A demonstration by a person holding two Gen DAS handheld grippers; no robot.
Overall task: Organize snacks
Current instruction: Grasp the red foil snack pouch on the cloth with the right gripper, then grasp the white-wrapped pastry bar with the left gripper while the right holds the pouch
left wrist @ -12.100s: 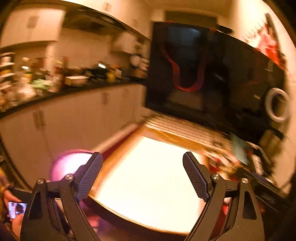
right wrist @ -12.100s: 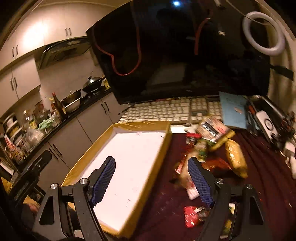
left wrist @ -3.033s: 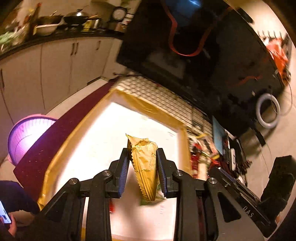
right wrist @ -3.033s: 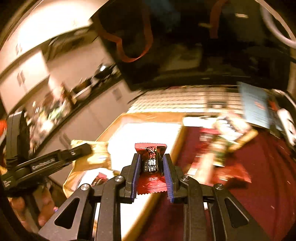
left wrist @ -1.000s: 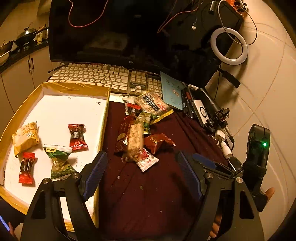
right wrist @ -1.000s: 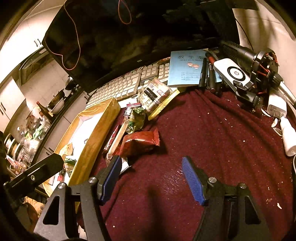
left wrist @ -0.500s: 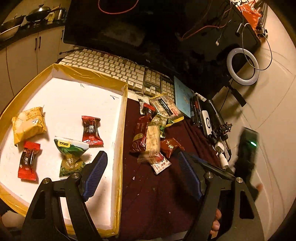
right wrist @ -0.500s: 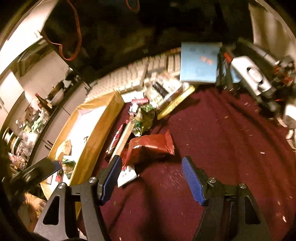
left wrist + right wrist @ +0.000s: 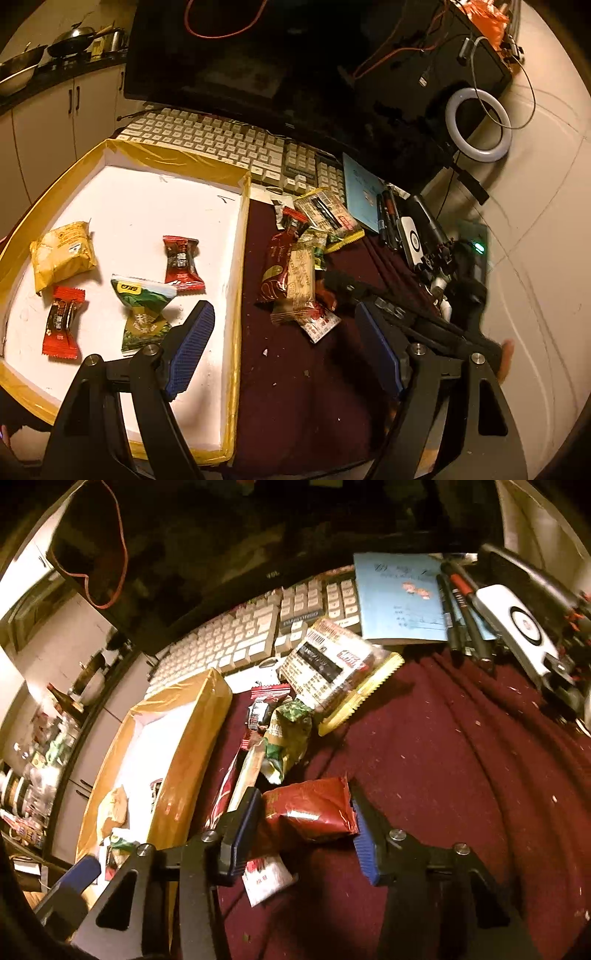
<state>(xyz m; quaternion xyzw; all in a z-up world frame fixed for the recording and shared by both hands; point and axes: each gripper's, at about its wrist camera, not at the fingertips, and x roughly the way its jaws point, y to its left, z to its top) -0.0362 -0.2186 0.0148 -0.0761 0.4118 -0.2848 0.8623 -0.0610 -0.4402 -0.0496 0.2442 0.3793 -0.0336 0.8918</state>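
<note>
A white tray with a yellow taped rim [image 9: 242,236] holds a yellow packet [image 9: 62,253], two red candies [image 9: 181,264] and a green packet [image 9: 142,308]. A pile of snacks [image 9: 295,273] lies on the maroon cloth right of the tray. My left gripper [image 9: 284,350] is open and empty above the cloth near the tray's right edge. My right gripper [image 9: 304,830] is open, its jaws on either side of a dark red packet [image 9: 314,808] that lies on the cloth. A green packet [image 9: 290,734] and a large clear-wrapped snack [image 9: 332,664] lie beyond it.
A keyboard [image 9: 229,144] and a dark monitor [image 9: 236,55] stand behind the tray. A blue notebook [image 9: 400,598], pens [image 9: 458,613] and a white device [image 9: 517,624] lie at the right. A ring light [image 9: 478,125] stands at the far right.
My right gripper has come down and forward until its open jaws flank the dark red packet. My left gripper has shifted slightly; the tray's contents are unchanged.
</note>
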